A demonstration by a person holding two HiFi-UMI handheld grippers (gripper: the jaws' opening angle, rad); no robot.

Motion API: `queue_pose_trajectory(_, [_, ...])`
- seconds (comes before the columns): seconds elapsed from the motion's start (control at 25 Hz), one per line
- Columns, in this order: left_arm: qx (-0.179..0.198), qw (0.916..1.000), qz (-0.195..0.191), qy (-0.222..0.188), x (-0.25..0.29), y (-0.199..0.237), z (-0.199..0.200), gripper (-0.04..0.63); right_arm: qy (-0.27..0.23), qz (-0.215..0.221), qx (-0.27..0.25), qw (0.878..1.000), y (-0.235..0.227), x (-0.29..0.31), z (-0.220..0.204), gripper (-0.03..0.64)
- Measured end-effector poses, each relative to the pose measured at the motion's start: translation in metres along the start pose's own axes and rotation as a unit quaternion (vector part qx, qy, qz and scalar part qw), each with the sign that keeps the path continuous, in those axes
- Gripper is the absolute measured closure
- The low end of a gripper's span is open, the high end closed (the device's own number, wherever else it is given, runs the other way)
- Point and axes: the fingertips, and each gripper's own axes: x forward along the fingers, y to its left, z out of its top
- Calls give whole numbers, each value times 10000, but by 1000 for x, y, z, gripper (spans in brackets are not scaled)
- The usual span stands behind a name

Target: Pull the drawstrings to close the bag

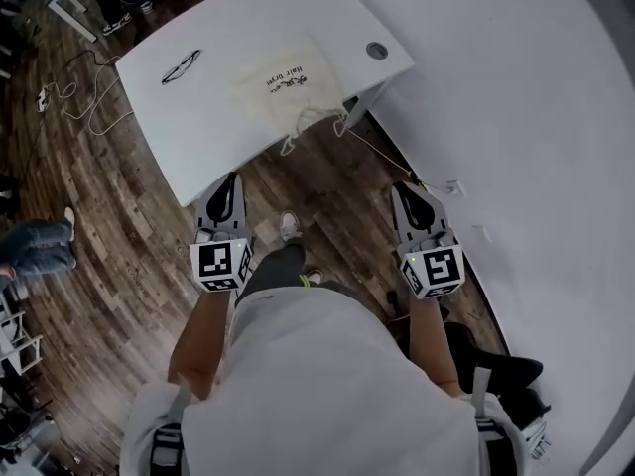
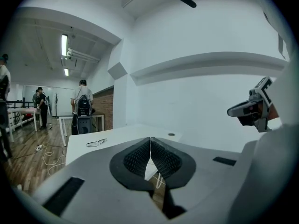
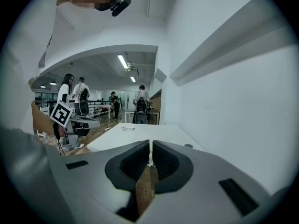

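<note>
Nearest, the left gripper [image 1: 230, 180] and the right gripper [image 1: 406, 189] hovered over a wooden floor [image 1: 119, 226], each with its jaws pressed together on nothing. Ahead, a cream bag [image 1: 288, 92] lay on the white worktop [image 1: 198, 127]; its print seemed to read "Hair Dryer". Its drawstrings [image 1: 290, 145] dangled over the near edge. Glasses [image 1: 182, 65] lay farther left.

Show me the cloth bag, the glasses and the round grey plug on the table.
Cloth bag [image 1: 283, 92]: head view, middle of the cloth.
Glasses [image 1: 182, 66]: head view, bridge between the lenses.
Round grey plug [image 1: 377, 51]: head view, its centre.
</note>
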Motion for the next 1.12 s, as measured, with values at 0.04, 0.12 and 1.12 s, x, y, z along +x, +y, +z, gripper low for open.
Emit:
queue_pose_trajectory(0.04, [-11, 10000, 14, -24, 13, 4, 0, 577, 24, 48, -57, 10000, -4, 15, 4, 575])
queue_pose_trajectory(0.12, [-62, 10000, 11, -46, 35, 11, -1, 577, 110, 124, -162, 9997, -10, 43, 10, 575])
queue_pose_trajectory(1.12, [161, 9889, 338, 1439, 148, -7, -154, 577, 1300, 941, -319, 9865, -61, 214, -117, 573])
